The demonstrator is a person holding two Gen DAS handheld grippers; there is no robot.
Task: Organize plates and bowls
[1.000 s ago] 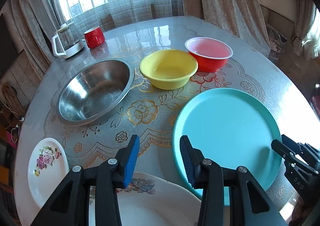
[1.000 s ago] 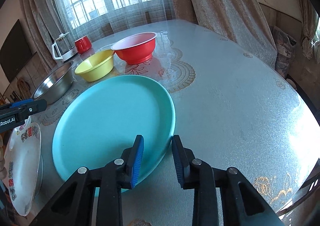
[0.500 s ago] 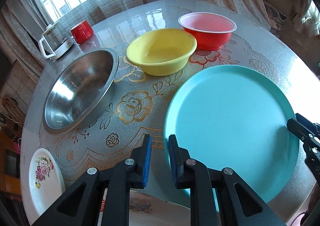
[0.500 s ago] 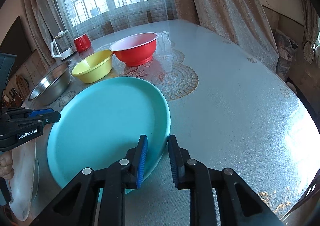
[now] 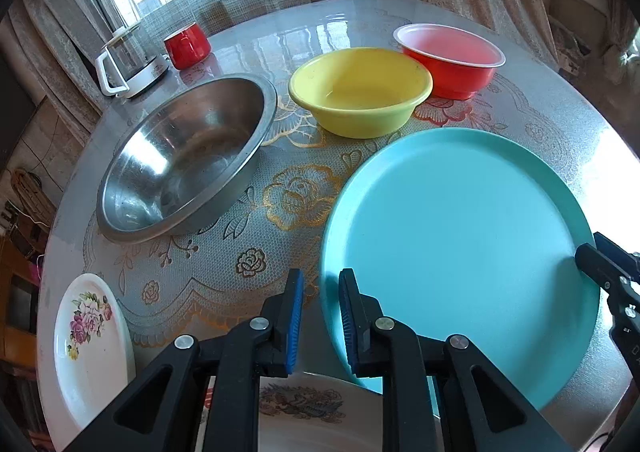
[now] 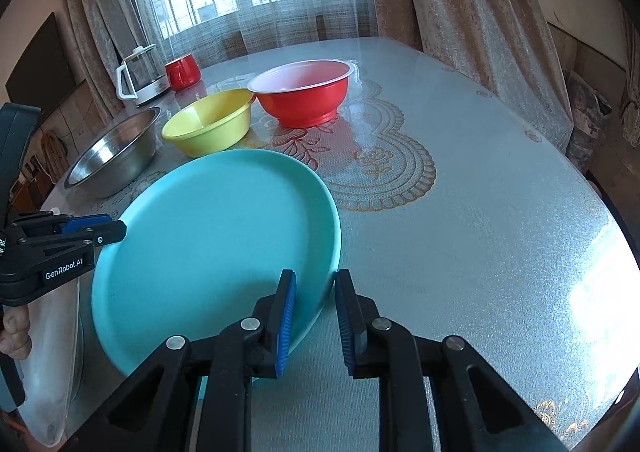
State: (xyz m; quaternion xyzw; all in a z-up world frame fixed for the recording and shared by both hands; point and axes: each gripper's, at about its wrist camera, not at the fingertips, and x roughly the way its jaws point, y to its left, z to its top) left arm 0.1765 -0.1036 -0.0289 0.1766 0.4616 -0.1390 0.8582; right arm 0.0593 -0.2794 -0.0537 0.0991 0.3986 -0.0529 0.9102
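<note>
Left wrist view shows the left gripper [image 5: 319, 316] with its jaws narrowed around the near-left rim of the turquoise plate [image 5: 460, 236], one blue pad on each side of the edge; a second ago those jaws were spread wide and short of the plate. Whether the pads actually press the rim I cannot tell. From the right wrist, the right gripper [image 6: 315, 318] straddles the plate's opposite rim, narrowed likewise since a second ago, though a sliver of gap still seems to show. The plate looks tilted, its right edge riding above the table [image 6: 480, 211], which suggests a two-handed lift is starting.

It sits toward the table's near edge, partly over a white patterned plate [image 5: 312, 408] below the left gripper. A small floral plate [image 5: 86, 332] lies at the near-left edge. Behind stand a steel bowl [image 5: 180, 155], yellow bowl [image 5: 360, 91] and red bowl [image 5: 450, 59] in a row; a kettle [image 5: 128, 63] and red cup [image 5: 187, 45] sit at the far-left edge

My reading: with both rims bracketed, the big plate is about to be carried off for stacking
</note>
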